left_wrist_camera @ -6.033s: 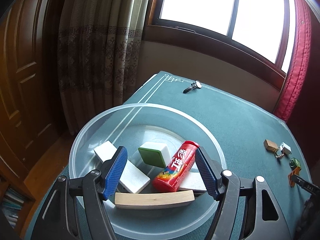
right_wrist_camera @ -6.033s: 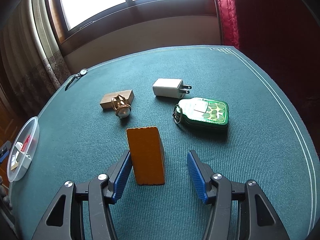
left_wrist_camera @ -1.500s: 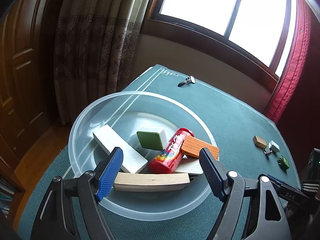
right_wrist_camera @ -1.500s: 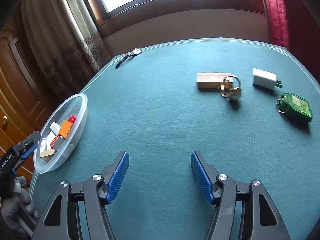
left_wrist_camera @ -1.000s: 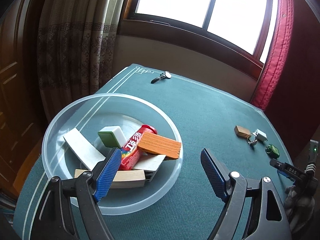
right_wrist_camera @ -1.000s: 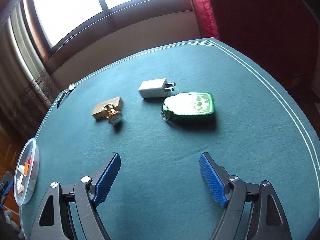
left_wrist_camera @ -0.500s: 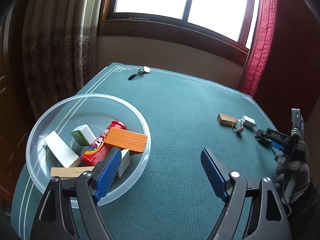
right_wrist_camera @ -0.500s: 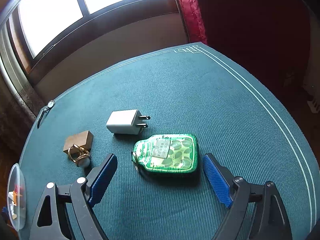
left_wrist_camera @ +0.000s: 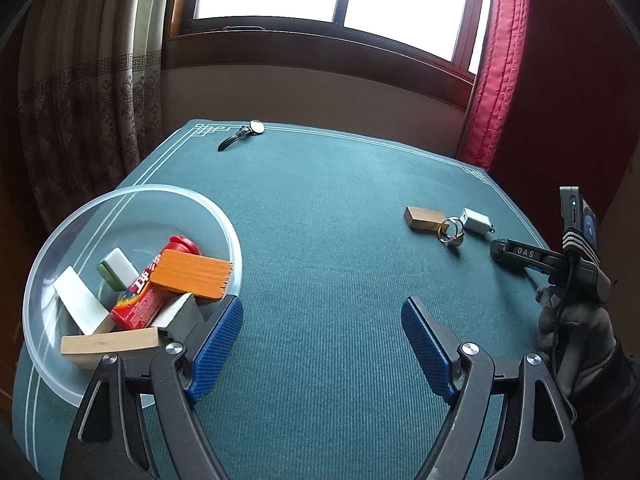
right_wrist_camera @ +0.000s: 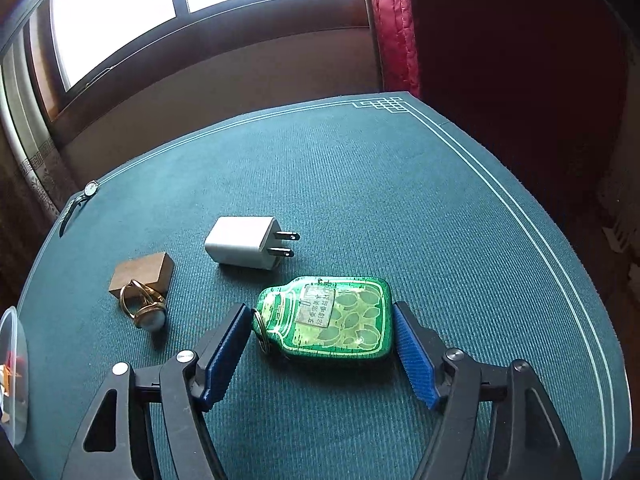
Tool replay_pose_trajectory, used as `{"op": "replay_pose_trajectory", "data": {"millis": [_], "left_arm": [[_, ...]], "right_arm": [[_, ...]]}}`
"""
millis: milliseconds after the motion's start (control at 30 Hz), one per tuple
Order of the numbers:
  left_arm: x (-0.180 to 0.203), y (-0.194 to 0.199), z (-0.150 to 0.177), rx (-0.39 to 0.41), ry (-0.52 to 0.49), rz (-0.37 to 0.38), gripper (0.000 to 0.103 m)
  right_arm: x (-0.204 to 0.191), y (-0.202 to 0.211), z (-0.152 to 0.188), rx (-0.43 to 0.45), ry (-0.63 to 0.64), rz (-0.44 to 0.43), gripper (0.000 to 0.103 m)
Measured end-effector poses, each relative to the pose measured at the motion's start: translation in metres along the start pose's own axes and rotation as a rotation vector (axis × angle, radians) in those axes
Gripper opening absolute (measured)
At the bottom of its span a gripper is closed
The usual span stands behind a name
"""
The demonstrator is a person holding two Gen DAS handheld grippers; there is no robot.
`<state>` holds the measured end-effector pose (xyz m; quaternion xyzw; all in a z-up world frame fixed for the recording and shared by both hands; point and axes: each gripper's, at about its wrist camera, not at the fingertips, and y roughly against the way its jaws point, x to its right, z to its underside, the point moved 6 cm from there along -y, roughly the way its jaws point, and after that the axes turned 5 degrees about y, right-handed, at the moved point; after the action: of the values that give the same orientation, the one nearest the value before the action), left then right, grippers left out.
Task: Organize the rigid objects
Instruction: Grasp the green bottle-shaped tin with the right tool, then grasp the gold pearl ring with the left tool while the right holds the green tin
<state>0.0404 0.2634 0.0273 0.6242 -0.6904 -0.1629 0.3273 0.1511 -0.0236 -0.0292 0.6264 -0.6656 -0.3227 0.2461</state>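
both tools: black plastic frames, blue ribbed pads, silver screws. right tool (left_wrist_camera: 516, 254) marked "das"; grey glove (left_wrist_camera: 576, 328), dark sleeve (left_wrist_camera: 608, 392).

A flat green bottle-shaped tin (right_wrist_camera: 334, 322) with a key ring lies on the teal table (right_wrist_camera: 400, 200).

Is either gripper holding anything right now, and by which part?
Nothing is held. The right gripper is open, its fingers straddling the green tin at its two ends, no visible clamp. The left gripper is open over bare cloth.
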Motion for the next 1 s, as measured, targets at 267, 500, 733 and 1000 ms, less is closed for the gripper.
{"op": "replay_pose_trajectory", "data": {"millis": [267,500,733,1000], "left_arm": [[0.022,-0.014,0.001,-0.030,-0.043,0.023,0.082],[0.044,-0.034,0.001,-0.060,-0.083,0.034,0.082],[0.078,-0.060,0.003,-0.102,-0.117,0.062,0.082],[0.121,-0.097,-0.006,-0.127,-0.146,0.097,0.082]], "right_arm": [[0.001,0.009,0.010,0.002,0.041,-0.039,0.073],[0.003,0.026,0.030,-0.001,0.080,-0.086,0.073],[0.006,0.032,0.034,0.007,0.072,-0.130,0.073],[0.008,0.034,0.034,0.018,0.049,-0.153,0.073]]}}
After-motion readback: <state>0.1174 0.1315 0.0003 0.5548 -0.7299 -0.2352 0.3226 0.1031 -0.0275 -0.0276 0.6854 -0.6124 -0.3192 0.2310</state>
